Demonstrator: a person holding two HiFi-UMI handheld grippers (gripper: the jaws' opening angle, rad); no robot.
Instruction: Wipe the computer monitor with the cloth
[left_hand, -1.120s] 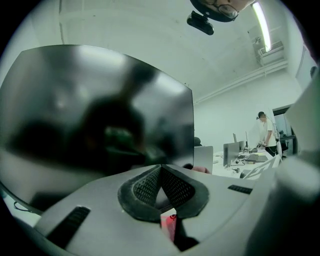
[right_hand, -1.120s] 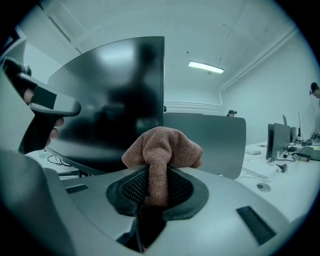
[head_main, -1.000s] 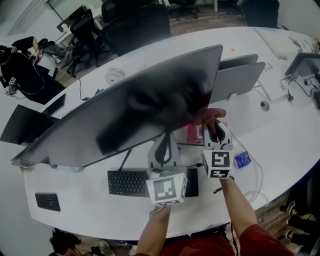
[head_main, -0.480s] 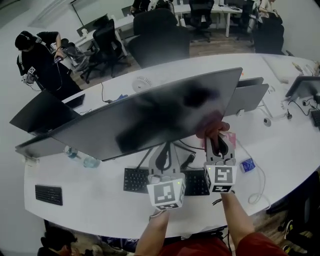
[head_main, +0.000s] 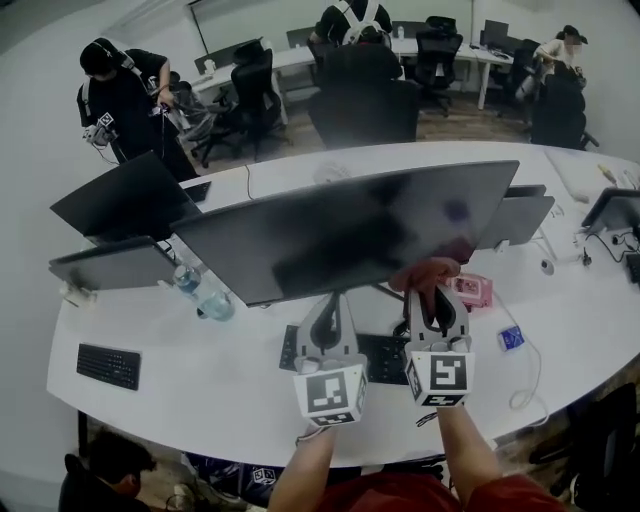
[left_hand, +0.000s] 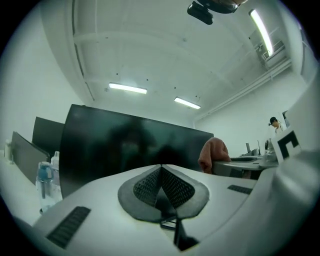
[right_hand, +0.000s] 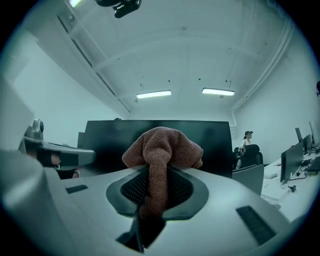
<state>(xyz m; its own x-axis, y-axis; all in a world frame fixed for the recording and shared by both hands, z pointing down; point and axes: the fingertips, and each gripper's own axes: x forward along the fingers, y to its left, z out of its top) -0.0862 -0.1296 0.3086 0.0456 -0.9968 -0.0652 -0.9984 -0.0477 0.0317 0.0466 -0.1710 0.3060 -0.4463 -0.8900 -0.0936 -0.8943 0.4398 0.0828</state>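
Observation:
A wide dark monitor (head_main: 350, 235) stands on the white desk, its screen facing me. My right gripper (head_main: 430, 285) is shut on a reddish-brown cloth (head_main: 428, 272), which bunches beyond the jaws at the screen's lower right edge. In the right gripper view the cloth (right_hand: 161, 150) fills the middle, in front of the monitor (right_hand: 100, 140). My left gripper (head_main: 328, 300) is shut with nothing in it, just below the screen's lower edge, left of the right one. The left gripper view shows the monitor (left_hand: 125, 150) and the cloth (left_hand: 212, 155) to the right.
A black keyboard (head_main: 385, 355) lies under the grippers. Two water bottles (head_main: 205, 298) stand at the left beside other monitors (head_main: 125, 210). A pink box (head_main: 472, 290), a blue packet (head_main: 511, 338) and a cable sit at the right. People and chairs are behind the desk.
The view has tilted up, so more of the room and the monitors at left show. Both grippers stay at the screen's lower edge, the cloth still in the right one.

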